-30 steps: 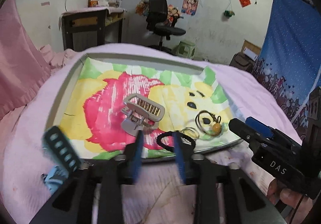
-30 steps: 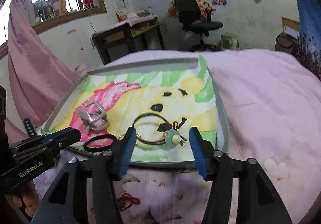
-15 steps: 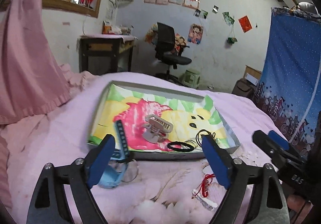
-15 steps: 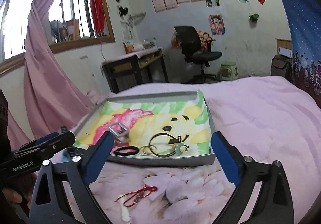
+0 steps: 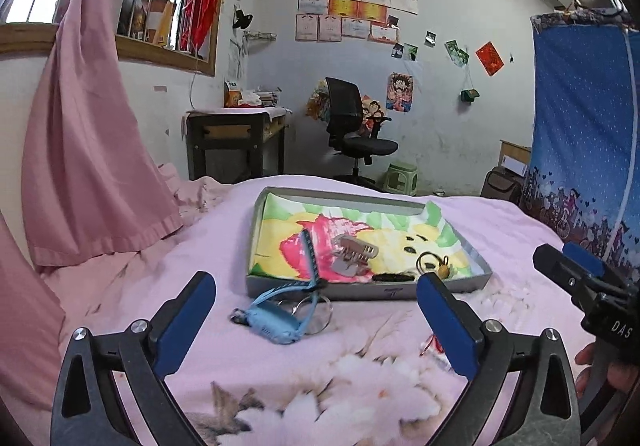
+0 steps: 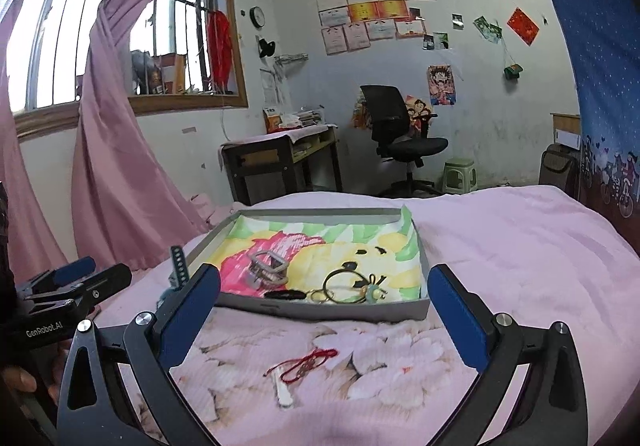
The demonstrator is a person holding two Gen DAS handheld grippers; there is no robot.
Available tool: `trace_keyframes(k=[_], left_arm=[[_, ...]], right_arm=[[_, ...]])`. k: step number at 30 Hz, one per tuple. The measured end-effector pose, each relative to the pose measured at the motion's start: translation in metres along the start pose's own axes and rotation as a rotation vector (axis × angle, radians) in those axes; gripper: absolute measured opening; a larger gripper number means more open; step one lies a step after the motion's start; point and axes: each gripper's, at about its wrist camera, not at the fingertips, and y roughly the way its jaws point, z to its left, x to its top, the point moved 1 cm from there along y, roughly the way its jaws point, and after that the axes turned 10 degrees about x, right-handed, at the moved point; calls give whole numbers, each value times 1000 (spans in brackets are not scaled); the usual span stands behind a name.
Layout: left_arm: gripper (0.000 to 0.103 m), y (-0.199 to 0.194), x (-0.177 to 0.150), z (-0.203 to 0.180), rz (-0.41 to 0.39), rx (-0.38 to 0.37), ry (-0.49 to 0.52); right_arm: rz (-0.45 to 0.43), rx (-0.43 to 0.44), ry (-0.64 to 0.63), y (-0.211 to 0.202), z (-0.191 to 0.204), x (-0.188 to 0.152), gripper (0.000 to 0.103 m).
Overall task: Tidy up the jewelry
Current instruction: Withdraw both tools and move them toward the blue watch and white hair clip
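On pink bedspread, tray, "GenRobot.AI" left gripper, "DAS" right gripper

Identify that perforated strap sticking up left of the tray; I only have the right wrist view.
Observer: It belongs to a blue watch lying on the bedspread, outside the tray, by its near wall.
Operator: Report anything beside it.
Observer: A clear ring lies partly under the watch.
Operator: Give me the left gripper's state.
Observer: The left gripper is open and holds nothing.
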Motion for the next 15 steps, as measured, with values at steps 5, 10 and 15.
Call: trace_keyframes(k=[5, 10, 15], left_arm=[[102, -3, -12, 11, 2, -9, 7], [102, 4, -24, 22, 32, -12, -3], [102, 16, -34, 29, 86, -13, 10]], right_arm=[[32, 6, -32, -1, 12, -10, 102], [87, 12, -58, 7, 16, -19, 102], [139, 14, -63, 15, 16, -28, 102]])
